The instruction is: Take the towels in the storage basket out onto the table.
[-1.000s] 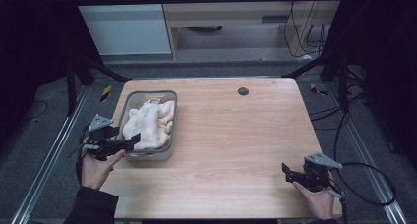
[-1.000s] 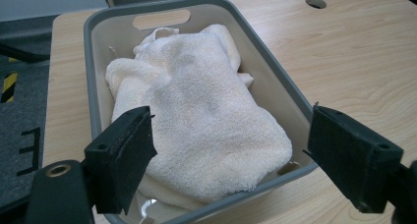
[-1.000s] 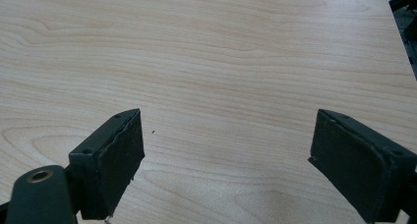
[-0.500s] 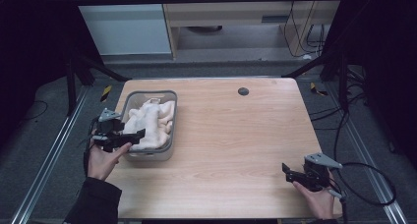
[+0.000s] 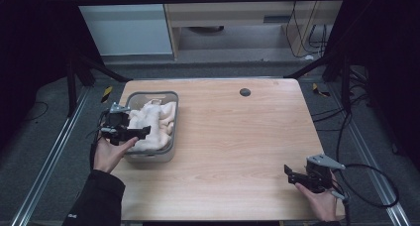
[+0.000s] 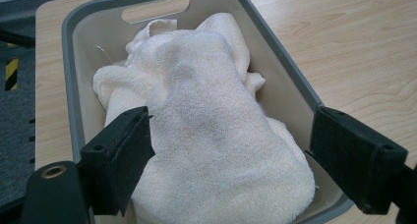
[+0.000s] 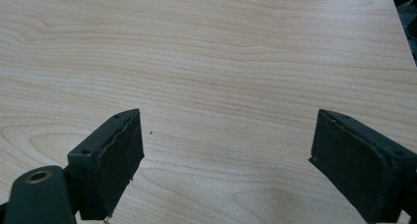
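A grey plastic bin (image 5: 173, 121) (image 6: 290, 76) stands on the left part of the wooden table, with a cream towel (image 5: 154, 124) (image 6: 211, 130) bunched up inside it. My left gripper (image 5: 132, 133) (image 6: 231, 170) hovers over the bin's near left corner, open, its jaws standing either side of the towel's near end without touching it. My right gripper (image 5: 291, 174) (image 7: 226, 165) rests low near the table's front right corner, open, with bare wood between its jaws.
A small dark round hole or cap (image 5: 244, 92) sits near the table's far edge. The wooden tabletop (image 5: 237, 137) stretches between bin and right gripper. A cable (image 5: 376, 186) loops off the right gripper past the table's right edge.
My left gripper has moved right and forward from beside the bin to over its near corner and the towel. The right gripper has stayed put.
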Demonstrator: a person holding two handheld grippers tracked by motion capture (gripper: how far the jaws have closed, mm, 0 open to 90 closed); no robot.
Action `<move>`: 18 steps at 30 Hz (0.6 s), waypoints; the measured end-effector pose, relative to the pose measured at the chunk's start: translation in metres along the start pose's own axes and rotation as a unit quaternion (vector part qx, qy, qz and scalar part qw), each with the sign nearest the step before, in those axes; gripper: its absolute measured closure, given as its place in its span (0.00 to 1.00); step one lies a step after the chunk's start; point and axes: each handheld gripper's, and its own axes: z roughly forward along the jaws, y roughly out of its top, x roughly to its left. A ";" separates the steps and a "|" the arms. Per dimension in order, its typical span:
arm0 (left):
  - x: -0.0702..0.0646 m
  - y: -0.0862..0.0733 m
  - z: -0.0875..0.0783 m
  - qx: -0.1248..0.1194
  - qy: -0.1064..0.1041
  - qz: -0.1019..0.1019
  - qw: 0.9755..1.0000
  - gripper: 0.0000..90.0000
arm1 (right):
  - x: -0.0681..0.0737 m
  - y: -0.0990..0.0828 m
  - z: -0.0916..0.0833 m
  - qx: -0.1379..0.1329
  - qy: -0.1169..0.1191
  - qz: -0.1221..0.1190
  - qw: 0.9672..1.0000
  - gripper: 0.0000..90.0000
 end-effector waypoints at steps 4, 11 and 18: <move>0.000 0.004 0.004 0.007 -0.001 0.001 1.000 0.17 | 0.000 0.000 0.000 0.003 0.001 0.000 1.000 0.13; 0.002 0.010 0.016 0.021 -0.001 0.001 1.000 0.16 | 0.000 0.000 0.001 0.007 0.005 -0.001 1.000 0.13; 0.004 0.015 0.024 0.033 0.005 0.002 0.999 0.15 | 0.000 0.000 0.001 0.008 0.004 0.001 1.000 0.13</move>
